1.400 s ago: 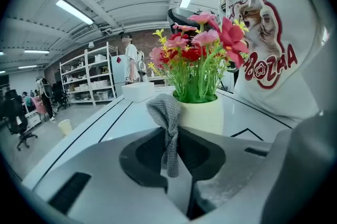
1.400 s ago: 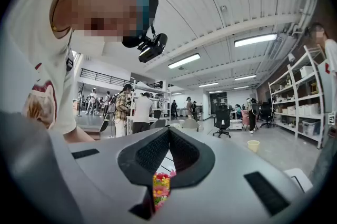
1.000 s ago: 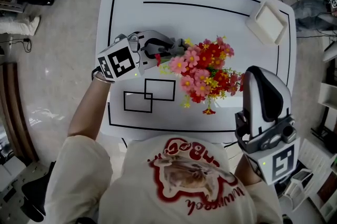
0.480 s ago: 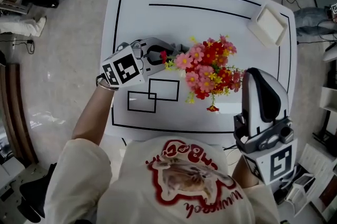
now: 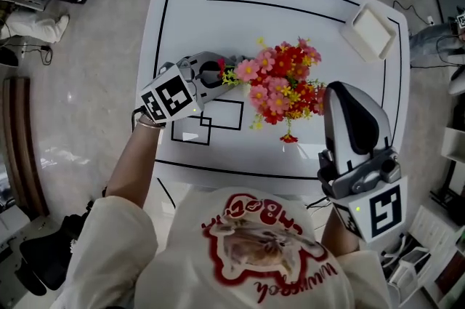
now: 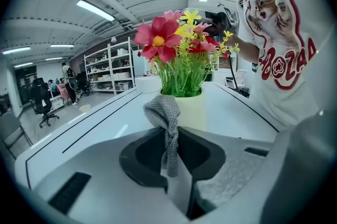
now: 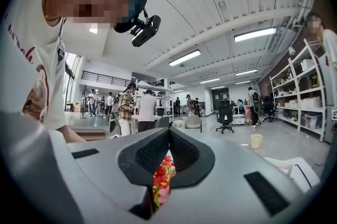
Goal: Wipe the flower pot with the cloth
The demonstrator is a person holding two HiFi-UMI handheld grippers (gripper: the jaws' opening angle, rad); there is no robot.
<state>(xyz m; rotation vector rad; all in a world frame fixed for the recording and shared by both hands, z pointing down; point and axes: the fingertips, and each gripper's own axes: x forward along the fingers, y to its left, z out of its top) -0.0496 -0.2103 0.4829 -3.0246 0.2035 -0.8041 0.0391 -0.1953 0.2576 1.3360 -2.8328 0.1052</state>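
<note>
The table (image 5: 254, 17) had room at the frame's top. My left gripper (image 6: 171, 165) pinched the cloth (image 6: 164, 112) by the pot (image 6: 192, 112); my right gripper (image 7: 162, 170) was clenched, empty.

- A white worktop (image 5: 218, 24) with black lines fills the head view's centre, on a pale speckled floor (image 5: 94, 46).
- Left gripper view: open shelving (image 6: 107, 73) at centre left, ceiling strip lights (image 6: 95, 9) upper left.

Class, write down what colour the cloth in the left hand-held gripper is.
Grey, with a fine woven texture. The cloth shows best in the left gripper view.
</note>
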